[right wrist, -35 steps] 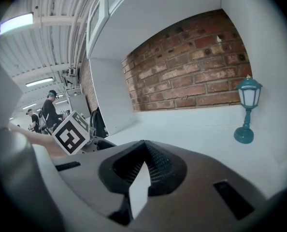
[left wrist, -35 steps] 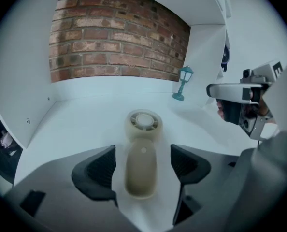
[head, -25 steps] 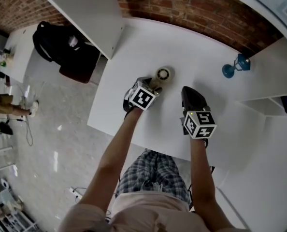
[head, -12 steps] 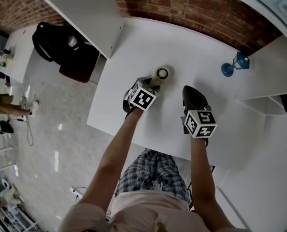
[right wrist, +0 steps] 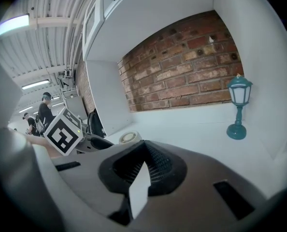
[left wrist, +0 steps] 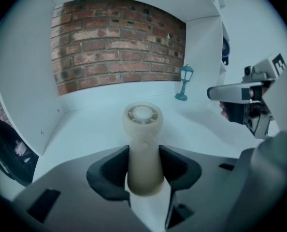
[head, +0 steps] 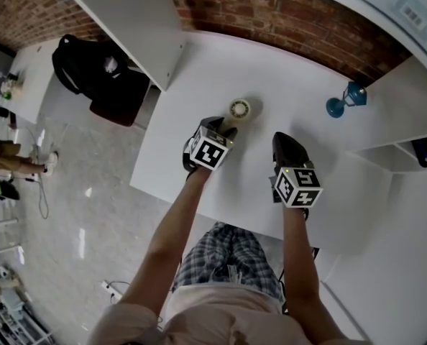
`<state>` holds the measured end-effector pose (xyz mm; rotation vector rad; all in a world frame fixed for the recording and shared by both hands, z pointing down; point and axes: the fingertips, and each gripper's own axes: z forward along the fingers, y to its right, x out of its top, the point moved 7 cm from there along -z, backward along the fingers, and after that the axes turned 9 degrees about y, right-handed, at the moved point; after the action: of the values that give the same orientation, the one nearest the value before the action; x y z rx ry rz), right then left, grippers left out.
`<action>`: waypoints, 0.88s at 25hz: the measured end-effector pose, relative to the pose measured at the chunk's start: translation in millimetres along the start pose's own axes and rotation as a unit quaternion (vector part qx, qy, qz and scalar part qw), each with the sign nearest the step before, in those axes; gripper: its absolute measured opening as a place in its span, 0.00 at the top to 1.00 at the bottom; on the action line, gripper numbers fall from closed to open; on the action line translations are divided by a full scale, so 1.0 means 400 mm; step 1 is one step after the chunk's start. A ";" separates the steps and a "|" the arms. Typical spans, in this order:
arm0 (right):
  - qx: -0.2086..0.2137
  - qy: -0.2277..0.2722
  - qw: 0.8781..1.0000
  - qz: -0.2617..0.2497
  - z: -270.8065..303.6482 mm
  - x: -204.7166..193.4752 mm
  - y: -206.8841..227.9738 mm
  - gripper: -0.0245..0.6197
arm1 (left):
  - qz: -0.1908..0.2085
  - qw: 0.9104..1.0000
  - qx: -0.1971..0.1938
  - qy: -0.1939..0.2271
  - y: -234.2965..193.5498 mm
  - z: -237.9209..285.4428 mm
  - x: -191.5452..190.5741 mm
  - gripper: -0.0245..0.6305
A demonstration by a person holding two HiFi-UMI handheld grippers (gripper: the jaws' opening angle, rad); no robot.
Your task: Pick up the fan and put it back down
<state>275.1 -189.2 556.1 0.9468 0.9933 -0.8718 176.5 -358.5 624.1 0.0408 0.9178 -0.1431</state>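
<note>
So, what do the jaws of the left gripper [left wrist: 144, 167] have between them?

Right now they stand partly closed, with both dark pads pressed against the handle of the fan [left wrist: 143, 144], one on each side.

What sort of fan?

Clearly a small hand fan of smooth cream plastic. It has a rounded handle with a little round button, and a ring-shaped head with a grille of spokes around a hub.

Where is it?

Over the white table [head: 271, 70], near the middle, with its head pointing away from the person towards the brick wall [left wrist: 114, 42]. Whether it touches the tabletop I cannot tell.

And the right gripper [right wrist: 142, 146]?

Its jaws are closed together, ribbed black pads meeting in a point with nothing between them. It hovers beside the left one, well apart from the fan.

Anything else?

Only a teal miniature street lamp [right wrist: 238, 108] with a glossy round base, a thin post and a pale lantern. It stands far off near the wall.
</note>
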 end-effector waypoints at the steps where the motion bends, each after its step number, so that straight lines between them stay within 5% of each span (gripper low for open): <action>1: -0.001 0.001 1.000 0.000 -0.006 0.004 -0.002 0.94 | 0.000 1.000 0.003 0.010 0.003 -0.012 0.010 0.65; 8: -0.008 0.013 1.000 -0.003 -0.060 0.038 -0.009 0.94 | 0.006 0.993 0.039 0.113 0.038 -0.142 0.114 0.65; 22: -0.017 0.073 0.997 -0.019 -0.188 0.169 -0.049 0.94 | 0.008 0.953 0.117 0.280 0.148 -0.476 0.295 0.65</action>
<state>256.4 -137.0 469.3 0.9762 1.1510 -0.8234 105.4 -294.1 413.1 0.3232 1.4643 -0.2308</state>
